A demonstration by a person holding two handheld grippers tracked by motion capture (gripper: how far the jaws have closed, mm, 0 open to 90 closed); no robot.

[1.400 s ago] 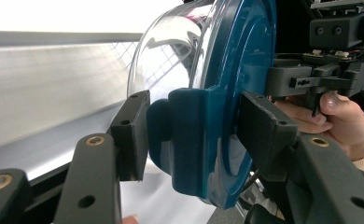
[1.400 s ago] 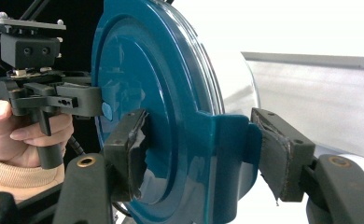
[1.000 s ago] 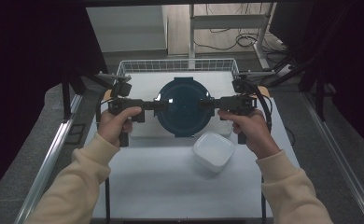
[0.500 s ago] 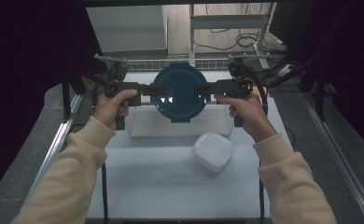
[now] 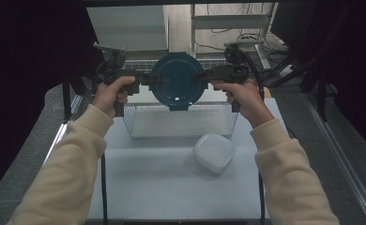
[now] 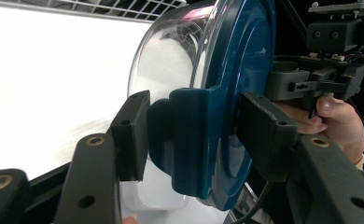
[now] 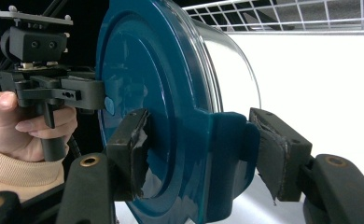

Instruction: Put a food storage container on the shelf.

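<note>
A: While both hands are raised at the far side of the tabletop [image 5: 171,187], where is the container sitting?

B: It isn't sitting. The round clear container with the blue lid [image 5: 176,80] hangs in the air above the wire basket [image 5: 181,123], toward twelve o'clock in the high view, held between the two grippers.

A: Which way does it face?

B: It is tipped on its side. The blue lid faces back toward the person, the clear body points away toward the far edge, so its axis runs roughly level from six to twelve o'clock.

A: And the grippers?

B: The left gripper [image 6: 189,135] is clamped on the lid tab at nine o'clock of the lid, one pad against the tab and one on the lid face. The right gripper [image 7: 199,149] is clamped on the tab at three o'clock in the same manner.

A: Anything else nearby?

B: A square white lidded box [image 5: 214,152] rests on the tabletop just in front of the basket, toward four o'clock from it.
</note>
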